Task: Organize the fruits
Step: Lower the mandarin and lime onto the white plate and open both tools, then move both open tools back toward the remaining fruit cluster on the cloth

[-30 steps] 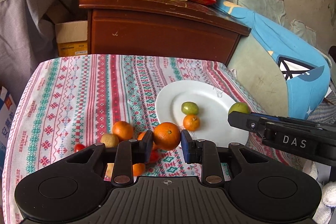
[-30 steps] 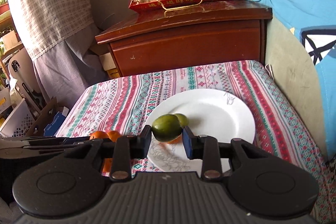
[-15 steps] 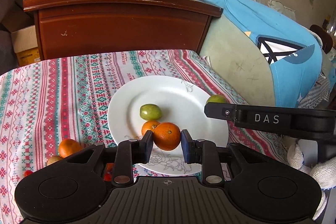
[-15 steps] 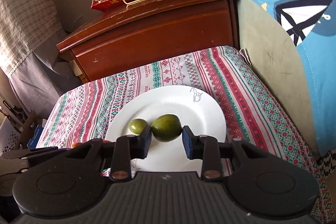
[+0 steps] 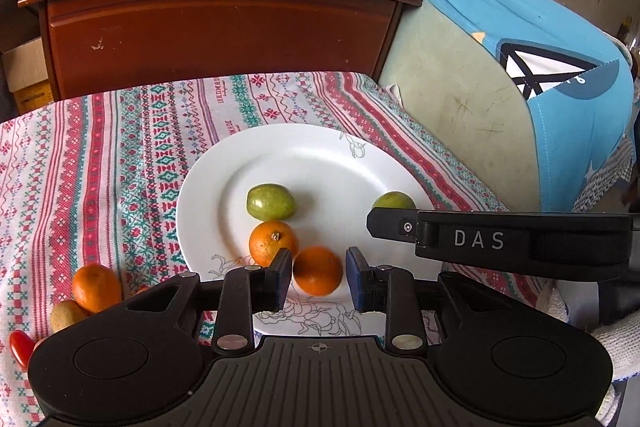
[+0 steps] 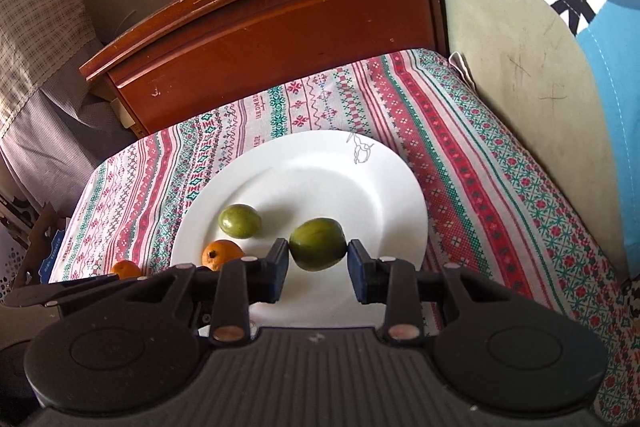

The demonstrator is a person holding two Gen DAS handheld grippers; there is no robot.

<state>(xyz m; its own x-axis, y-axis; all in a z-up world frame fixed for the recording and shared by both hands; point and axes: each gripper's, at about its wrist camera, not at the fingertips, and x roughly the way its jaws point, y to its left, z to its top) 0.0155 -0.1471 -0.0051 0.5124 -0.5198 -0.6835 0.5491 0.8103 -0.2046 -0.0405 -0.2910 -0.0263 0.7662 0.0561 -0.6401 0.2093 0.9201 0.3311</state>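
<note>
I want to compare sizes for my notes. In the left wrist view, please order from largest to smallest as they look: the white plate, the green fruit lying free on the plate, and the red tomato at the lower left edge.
1. white plate
2. green fruit
3. red tomato, partly hidden, so its full size is unsure.

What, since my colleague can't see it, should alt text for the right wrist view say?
The right gripper, its jaws opening, has a green fruit between its fingers over a white plate holding another green fruit and an orange, on a striped tablecloth.
</note>
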